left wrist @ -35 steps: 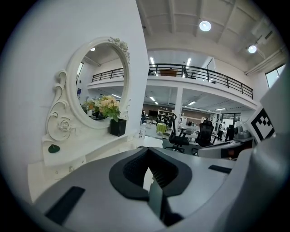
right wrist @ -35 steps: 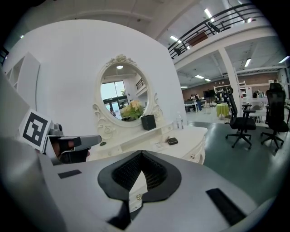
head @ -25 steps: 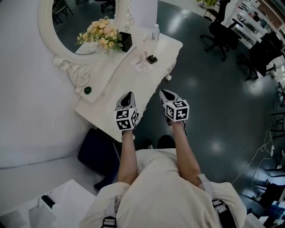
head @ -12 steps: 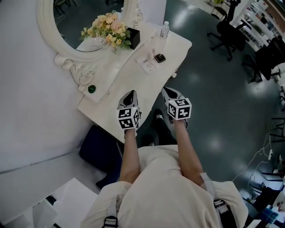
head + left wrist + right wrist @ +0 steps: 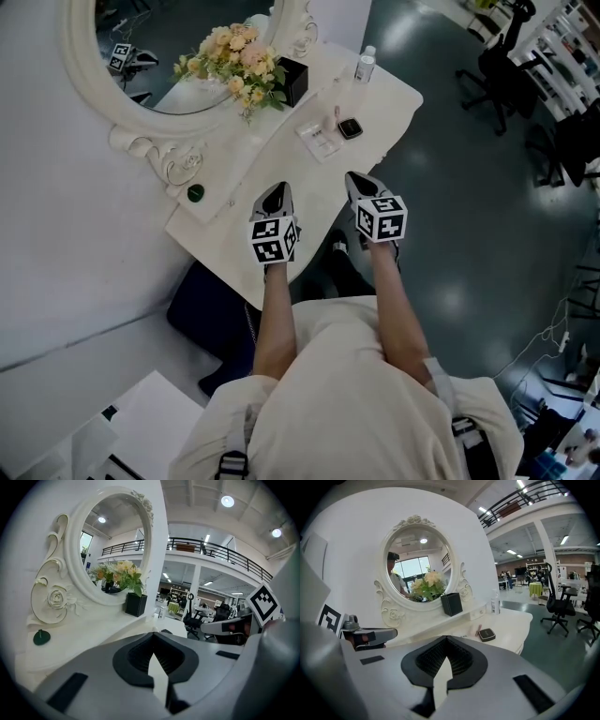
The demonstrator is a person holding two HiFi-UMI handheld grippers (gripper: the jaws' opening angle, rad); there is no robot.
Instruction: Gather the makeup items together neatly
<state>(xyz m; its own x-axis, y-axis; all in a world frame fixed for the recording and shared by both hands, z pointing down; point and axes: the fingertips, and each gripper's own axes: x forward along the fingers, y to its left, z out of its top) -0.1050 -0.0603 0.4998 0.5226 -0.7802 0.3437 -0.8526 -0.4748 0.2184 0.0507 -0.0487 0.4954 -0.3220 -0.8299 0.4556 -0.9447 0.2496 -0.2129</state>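
Head view: left gripper [image 5: 275,192] and right gripper [image 5: 357,178] are both closed and empty, with the small black square compact [image 5: 350,128] and clear plastic bottle [image 5: 365,64] ahead on the white dressing table [image 5: 314,187]. Left gripper view: tips meet on nothing. Right gripper view: the compact looks light and slick, so pinch its edges.

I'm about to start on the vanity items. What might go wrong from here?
1. The left tongs and right tongs are shut and empty. Reaching in like that may shove the black compact, which lies near the edge of the table.
2. The clear bottle stands upright by the far corner, so a sideways sweep could topple it.
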